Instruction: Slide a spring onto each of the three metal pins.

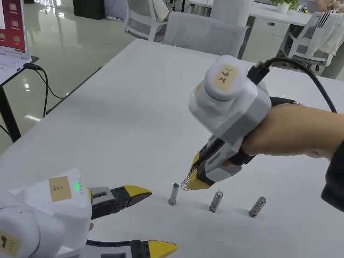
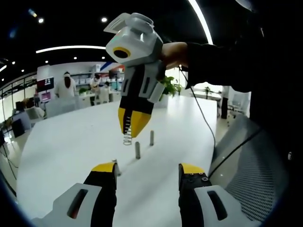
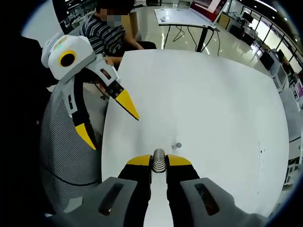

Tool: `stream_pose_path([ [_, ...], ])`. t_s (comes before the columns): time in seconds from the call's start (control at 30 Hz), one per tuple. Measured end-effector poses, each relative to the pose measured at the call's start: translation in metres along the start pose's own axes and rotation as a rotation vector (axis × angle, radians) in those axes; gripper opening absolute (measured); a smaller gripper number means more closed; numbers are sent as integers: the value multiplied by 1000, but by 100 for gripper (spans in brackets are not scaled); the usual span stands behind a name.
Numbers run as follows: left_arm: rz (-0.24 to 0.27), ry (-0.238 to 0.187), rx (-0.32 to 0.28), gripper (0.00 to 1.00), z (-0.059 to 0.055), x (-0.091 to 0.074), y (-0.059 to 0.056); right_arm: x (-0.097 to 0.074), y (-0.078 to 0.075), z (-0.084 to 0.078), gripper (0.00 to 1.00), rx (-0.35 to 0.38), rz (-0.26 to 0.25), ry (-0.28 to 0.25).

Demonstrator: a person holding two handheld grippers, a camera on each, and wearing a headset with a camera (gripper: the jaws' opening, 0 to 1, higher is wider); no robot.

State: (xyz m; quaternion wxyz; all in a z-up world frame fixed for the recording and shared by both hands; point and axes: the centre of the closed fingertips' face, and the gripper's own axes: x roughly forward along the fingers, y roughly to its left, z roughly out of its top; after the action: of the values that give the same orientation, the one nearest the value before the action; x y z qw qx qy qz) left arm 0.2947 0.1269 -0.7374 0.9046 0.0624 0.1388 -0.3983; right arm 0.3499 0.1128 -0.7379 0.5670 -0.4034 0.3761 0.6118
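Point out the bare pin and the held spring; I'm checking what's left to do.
bare pin point(image 1: 173, 193): head view, middle of its shaft.
held spring point(image 3: 159, 159): right gripper view, upper coils showing between the jaws.

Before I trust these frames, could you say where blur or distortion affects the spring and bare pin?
Head view: even light, pin crisp, spring slightly soft. Left gripper view: fisheye bends ceiling lights. Right gripper view: table edges curve, spring sharp.

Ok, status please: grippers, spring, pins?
Right gripper shut on spring, near bare pin. Left gripper open, apart. Two other pins already sprung. Nothing blocks.
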Motion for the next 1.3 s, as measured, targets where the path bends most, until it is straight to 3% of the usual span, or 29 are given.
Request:
stream_pose_path([
  [0.33, 5, 5, -5, 46, -2, 0, 0, 9, -6, 0, 8, -7, -10, 8],
  [0.7, 6, 4, -7, 46, -3, 0, 1, 29, -36, -2, 8, 8, -61, 29],
  [0.97, 0, -4, -6, 46, -1, 1, 0, 45, -44, -7, 8, 5, -51, 64],
  [1.3, 6, -17, -14, 46, 0, 1, 1, 53, -45, -9, 8, 5, -35, 83],
])
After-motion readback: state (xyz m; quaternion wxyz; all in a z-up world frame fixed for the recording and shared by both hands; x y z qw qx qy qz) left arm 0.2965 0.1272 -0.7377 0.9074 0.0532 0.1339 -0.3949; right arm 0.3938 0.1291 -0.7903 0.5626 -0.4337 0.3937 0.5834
